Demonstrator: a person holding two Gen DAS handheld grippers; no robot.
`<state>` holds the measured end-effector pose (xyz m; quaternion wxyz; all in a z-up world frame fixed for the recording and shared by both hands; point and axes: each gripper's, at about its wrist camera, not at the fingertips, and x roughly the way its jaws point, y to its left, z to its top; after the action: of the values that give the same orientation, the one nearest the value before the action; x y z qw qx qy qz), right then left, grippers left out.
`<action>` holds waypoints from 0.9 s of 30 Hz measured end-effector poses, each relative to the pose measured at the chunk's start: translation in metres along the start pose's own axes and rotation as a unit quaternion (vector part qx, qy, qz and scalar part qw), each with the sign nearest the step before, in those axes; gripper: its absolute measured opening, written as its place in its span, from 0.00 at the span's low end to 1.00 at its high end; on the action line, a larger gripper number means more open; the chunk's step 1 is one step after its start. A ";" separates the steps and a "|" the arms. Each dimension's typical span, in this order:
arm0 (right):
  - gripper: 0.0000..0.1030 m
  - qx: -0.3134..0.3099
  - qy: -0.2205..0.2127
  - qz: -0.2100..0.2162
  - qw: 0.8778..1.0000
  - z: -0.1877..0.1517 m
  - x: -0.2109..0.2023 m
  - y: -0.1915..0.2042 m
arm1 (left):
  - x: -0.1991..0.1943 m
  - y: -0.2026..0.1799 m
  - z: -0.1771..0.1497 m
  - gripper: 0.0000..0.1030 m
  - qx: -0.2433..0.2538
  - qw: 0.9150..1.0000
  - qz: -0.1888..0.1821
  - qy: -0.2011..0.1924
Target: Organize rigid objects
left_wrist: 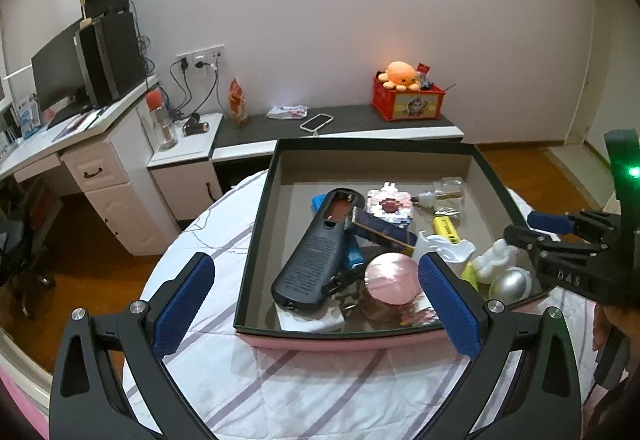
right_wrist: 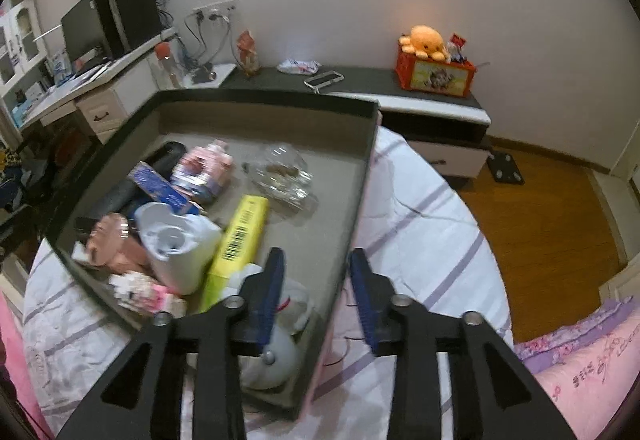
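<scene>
- We saw the left gripper (left_wrist: pixel 316 306) with its jaws spread wide and nothing clamped; the near edge of the shallow box (left_wrist: pixel 372 150) lay between them.
- Just beyond the left jaws, inside the box, lay a long black device (left_wrist: pixel 310 260) and a round pink lid (left_wrist: pixel 391 278).
- The right gripper (right_wrist: pixel 318 298) had its jaws partly apart, and the right wall of the box (right_wrist: pixel 356 208) stood between them; we could not see the pads pressing on it.
- Ahead of its left jaw lay a yellow marker (right_wrist: pixel 236 244) and a white cup (right_wrist: pixel 176 244).
- The box rested on a striped bed sheet (right_wrist: pixel 424 224).
</scene>
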<state>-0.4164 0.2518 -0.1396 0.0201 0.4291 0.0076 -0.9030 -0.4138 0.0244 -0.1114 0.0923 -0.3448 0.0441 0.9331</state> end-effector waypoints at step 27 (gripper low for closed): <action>1.00 -0.026 -0.173 0.007 0.985 -0.032 -0.108 0.047 | -0.066 -0.012 -0.031 1.00 -0.019 0.997 -0.015 -0.079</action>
<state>-0.3215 0.2090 -0.0758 0.0391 0.2660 0.0247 -0.9629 -0.3422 0.0220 -0.0924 0.1028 -0.2725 0.0135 0.9565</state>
